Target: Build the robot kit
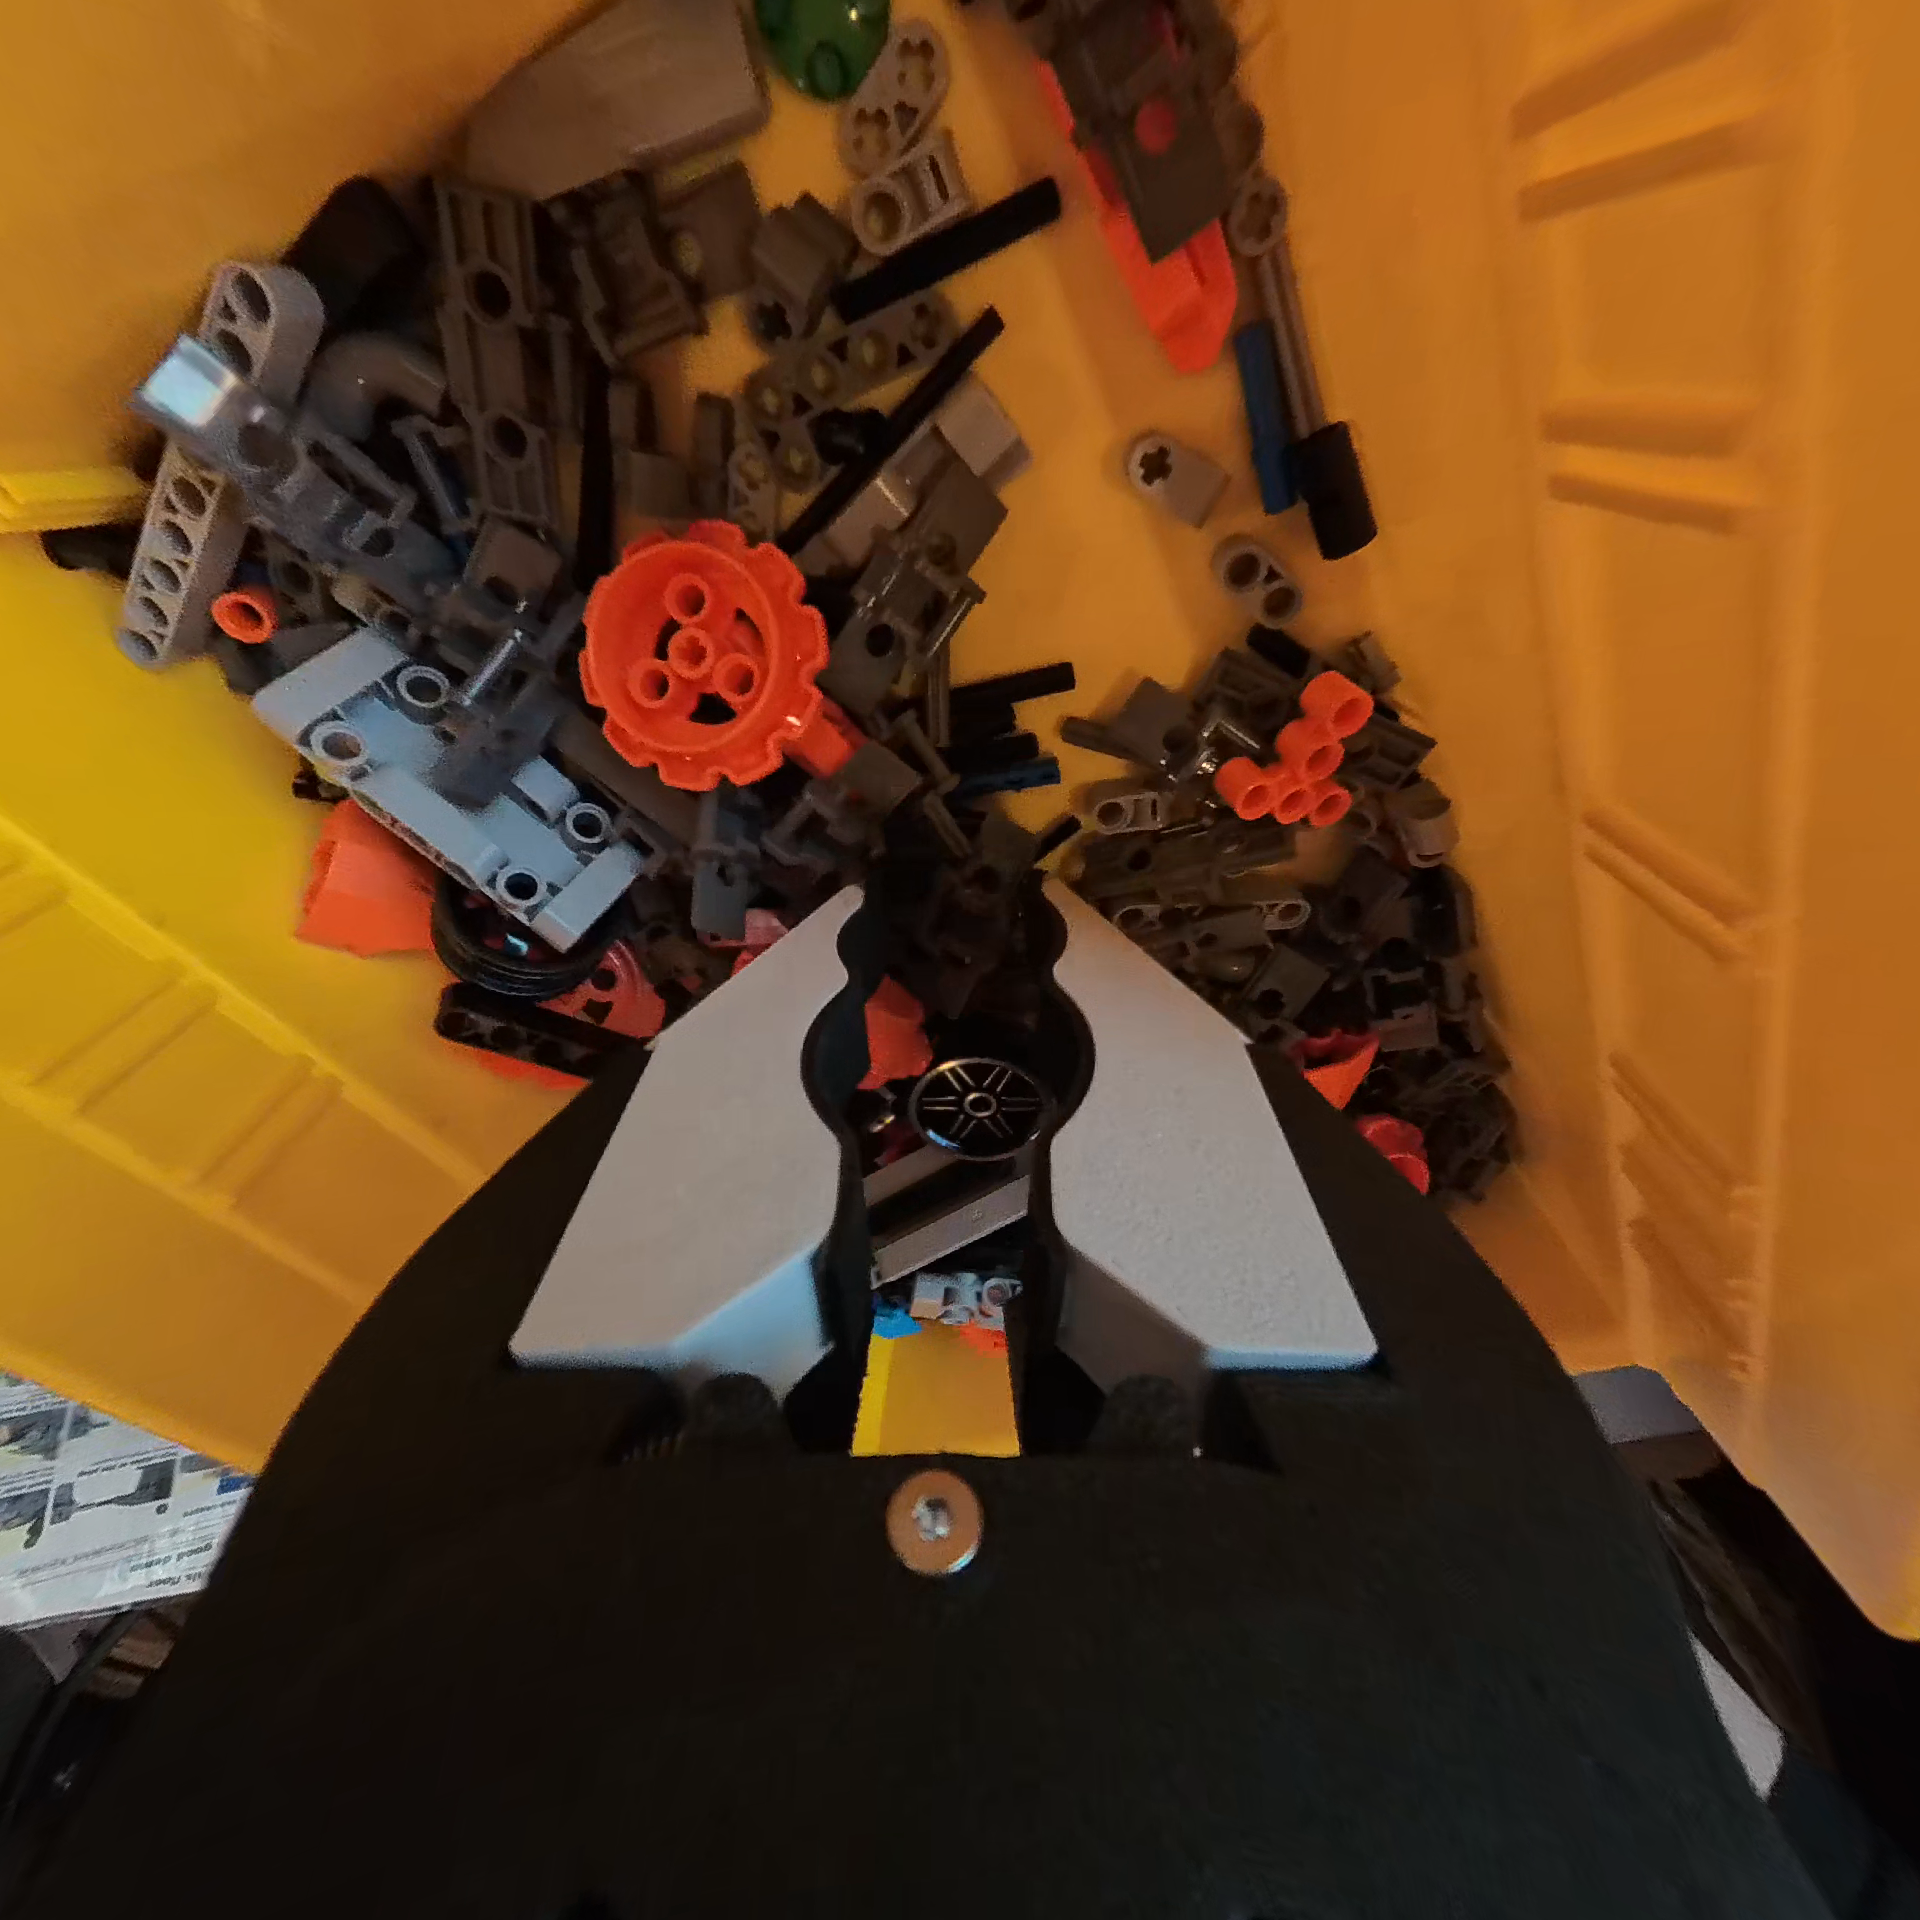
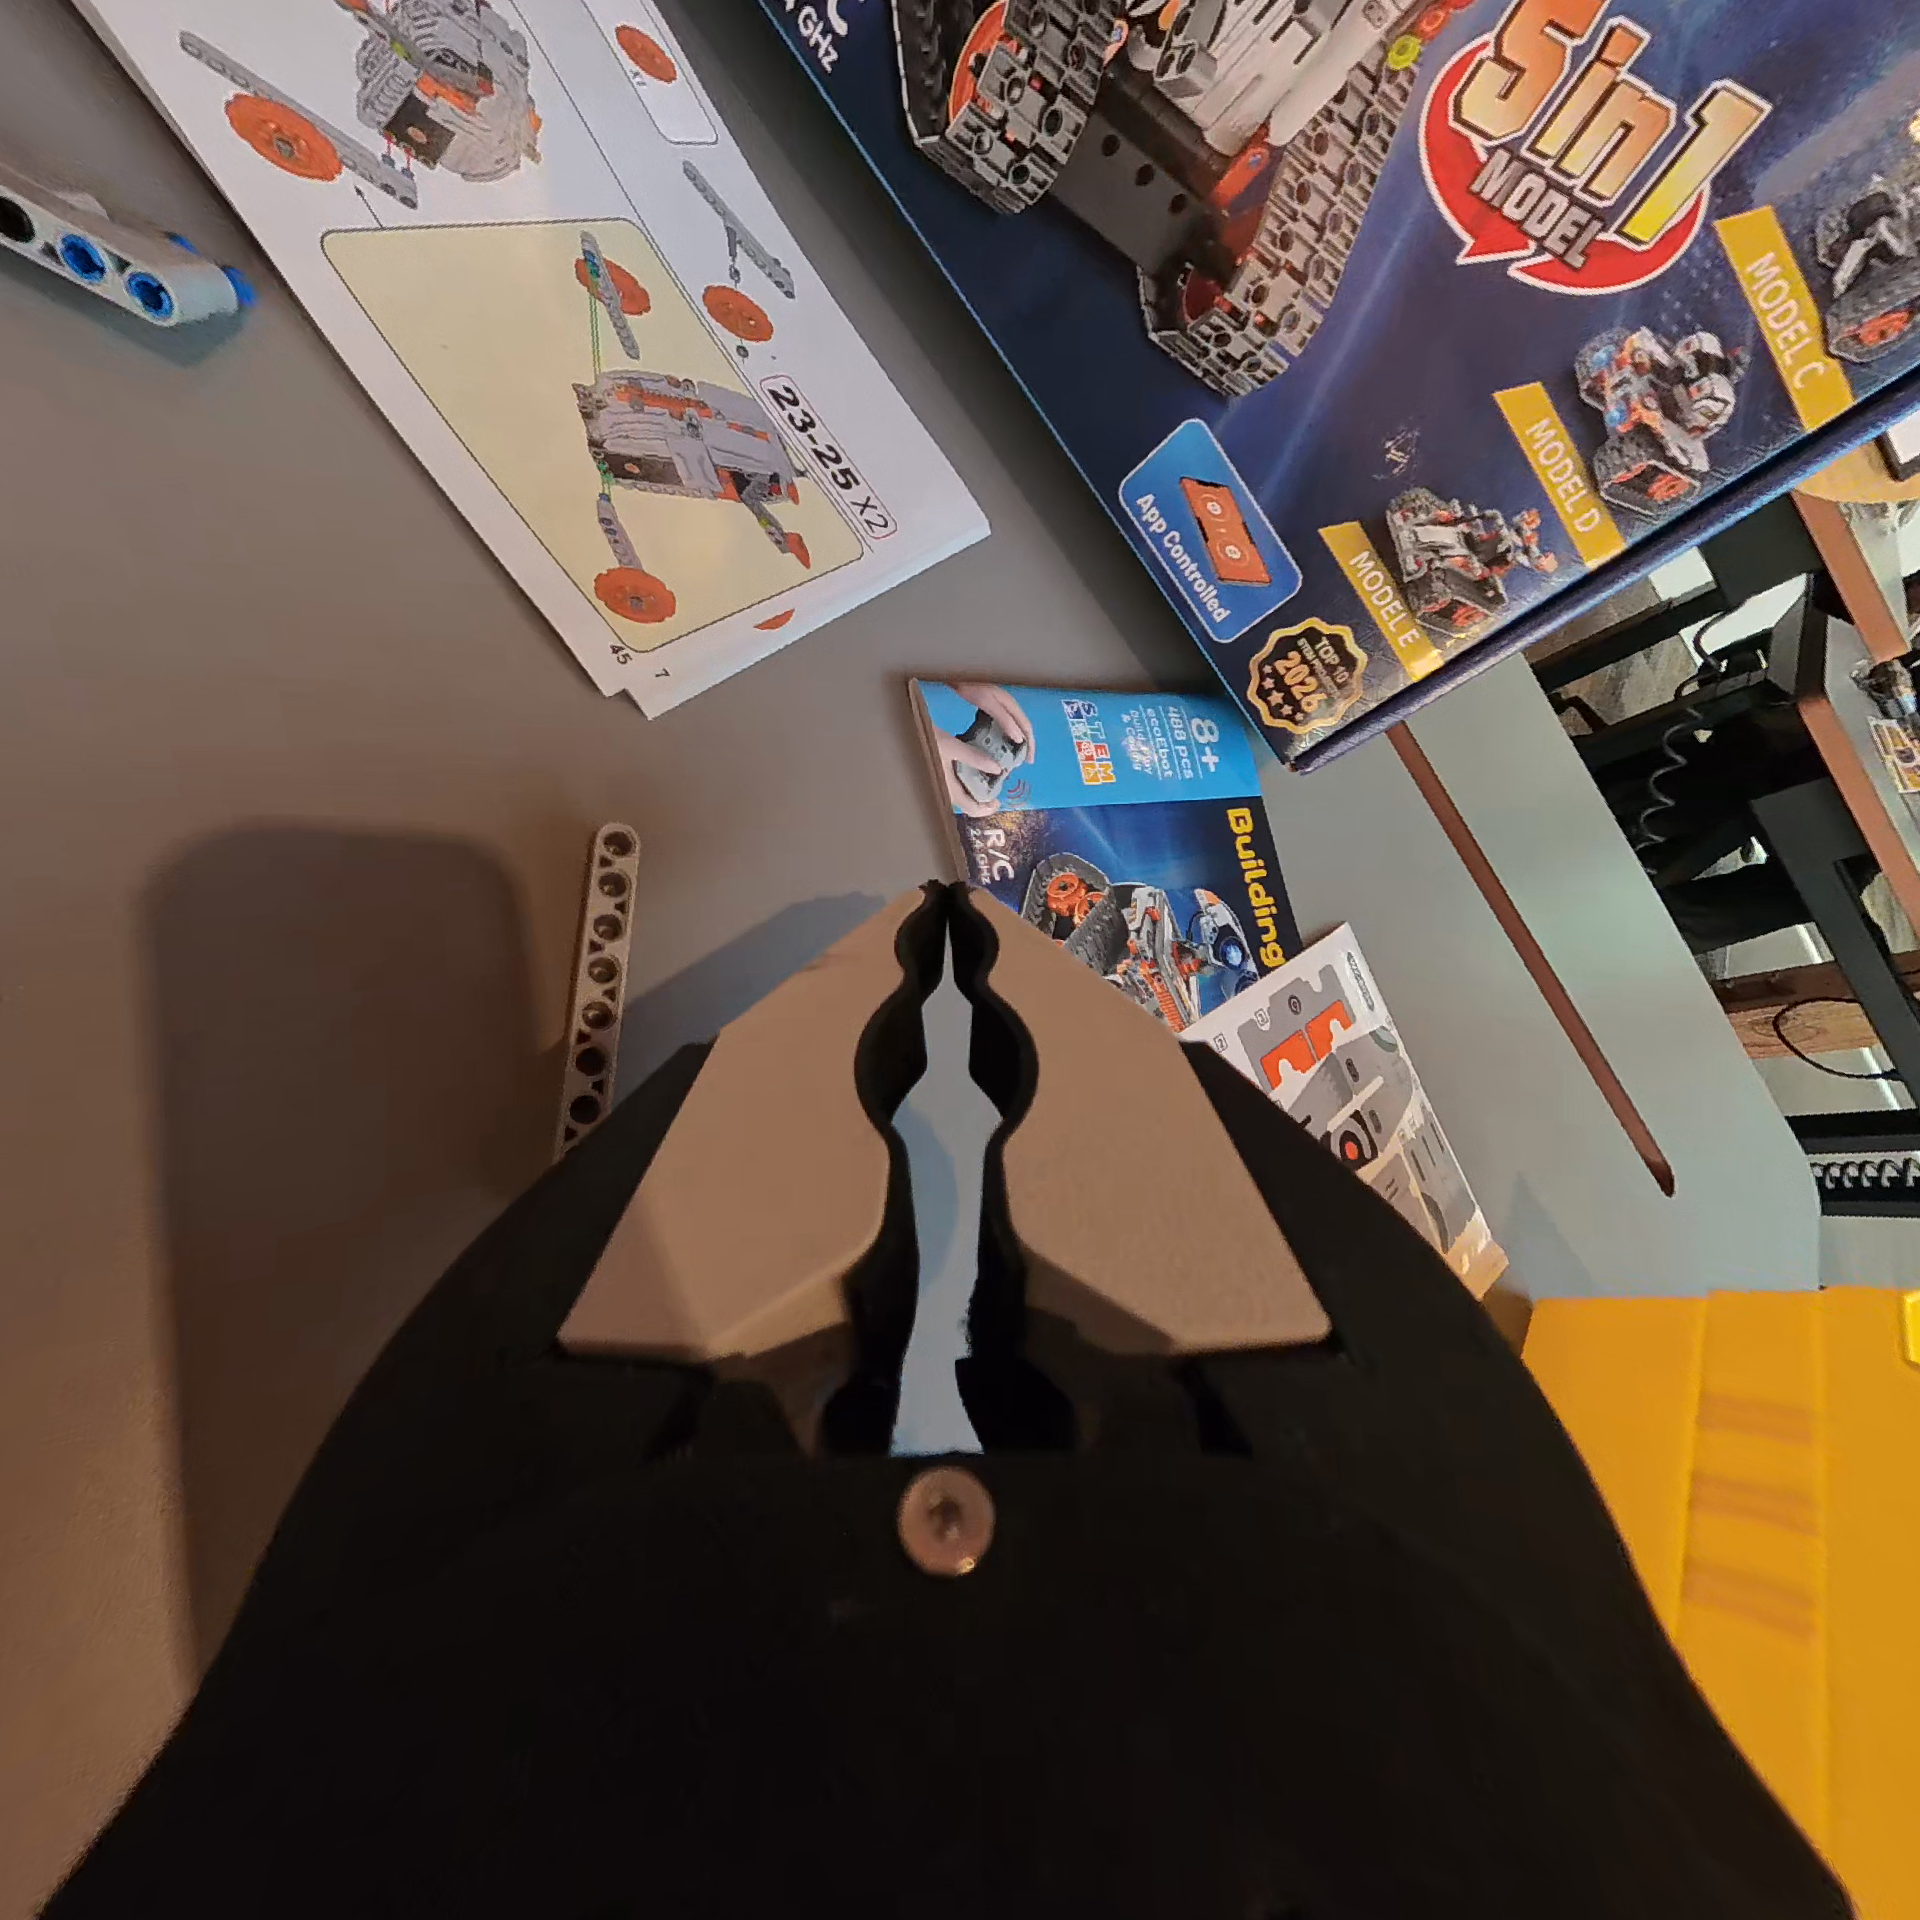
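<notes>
Parts pile (image 1: 1247,914) lies in the yellow bin (image 1: 1662,727); the left claw (image 1: 956,894) dips its tips into it, slightly apart around dark pieces, though I cannot tell whether it grips one. The right claw (image 2: 948,896) is pressed together and empty over the bench (image 2: 260,727), near a grey beam (image 2: 603,987) lying flat, its long axis roughly parallel to the claw.

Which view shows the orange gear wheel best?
The left wrist view: the orange gear wheel lies unobstructed atop the heap of building parts in the yellow bin, just beyond the left tongs. The right wrist view shows none of it, only the bin's outer wall.
</notes>
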